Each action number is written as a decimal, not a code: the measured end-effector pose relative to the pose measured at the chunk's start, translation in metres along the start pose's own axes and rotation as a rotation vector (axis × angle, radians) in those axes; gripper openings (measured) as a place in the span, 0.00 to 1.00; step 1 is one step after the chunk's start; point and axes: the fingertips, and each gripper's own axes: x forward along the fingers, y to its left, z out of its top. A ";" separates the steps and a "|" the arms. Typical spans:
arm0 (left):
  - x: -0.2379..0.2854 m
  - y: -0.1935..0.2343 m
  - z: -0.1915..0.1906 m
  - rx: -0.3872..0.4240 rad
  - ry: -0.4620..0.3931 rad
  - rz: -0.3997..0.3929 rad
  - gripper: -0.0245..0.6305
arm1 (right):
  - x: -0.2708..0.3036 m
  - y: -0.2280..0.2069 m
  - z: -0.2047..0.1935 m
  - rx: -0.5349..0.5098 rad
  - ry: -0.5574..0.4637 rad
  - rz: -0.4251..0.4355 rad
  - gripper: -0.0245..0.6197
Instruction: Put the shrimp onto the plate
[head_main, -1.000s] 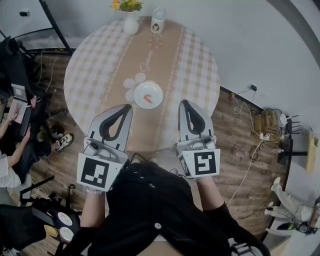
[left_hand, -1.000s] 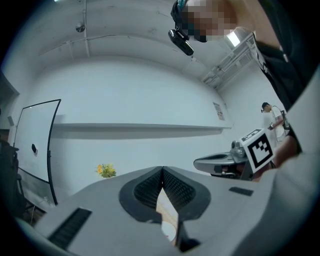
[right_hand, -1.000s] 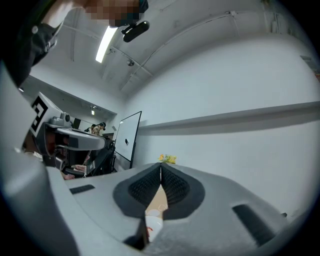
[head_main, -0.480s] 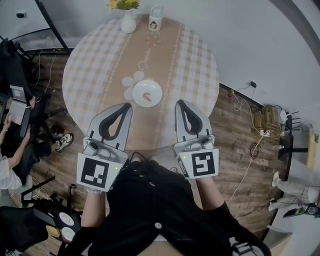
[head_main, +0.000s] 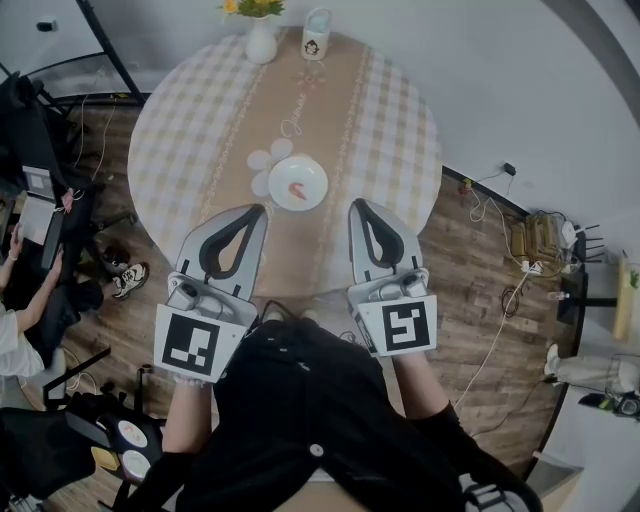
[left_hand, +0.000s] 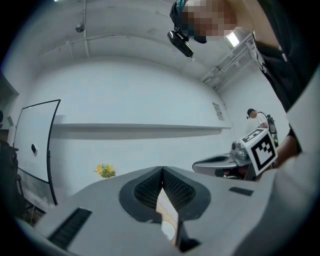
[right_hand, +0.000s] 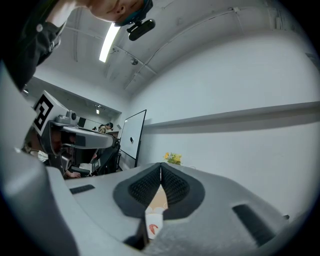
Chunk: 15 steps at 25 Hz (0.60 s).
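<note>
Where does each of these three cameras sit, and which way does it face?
Head view: on the person's head, facing steeply down at the table, plate and shrimp; left gripper, right gripper and torso show.
Left gripper view: on that gripper, facing along its shut jaws toward a wall; the right gripper shows at right.
Right gripper view: likewise, along shut jaws; the left gripper shows at left.
Shared: all three see the flowers and plate.

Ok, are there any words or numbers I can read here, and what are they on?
No text here is readable.
Table runner: curly writing, too small to read.
White container: a dark picture, no legible words.
Left marker cube, right marker cube: black-and-white patterns, not words.
</note>
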 end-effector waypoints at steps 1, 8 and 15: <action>0.000 0.000 0.000 0.001 0.000 0.000 0.04 | 0.000 0.001 0.000 -0.001 0.001 0.002 0.04; -0.002 -0.002 0.000 0.003 0.005 -0.007 0.04 | -0.001 0.005 0.002 -0.010 -0.001 0.014 0.04; -0.003 -0.003 0.000 0.006 0.007 -0.008 0.04 | -0.002 0.008 0.000 -0.012 0.008 0.023 0.04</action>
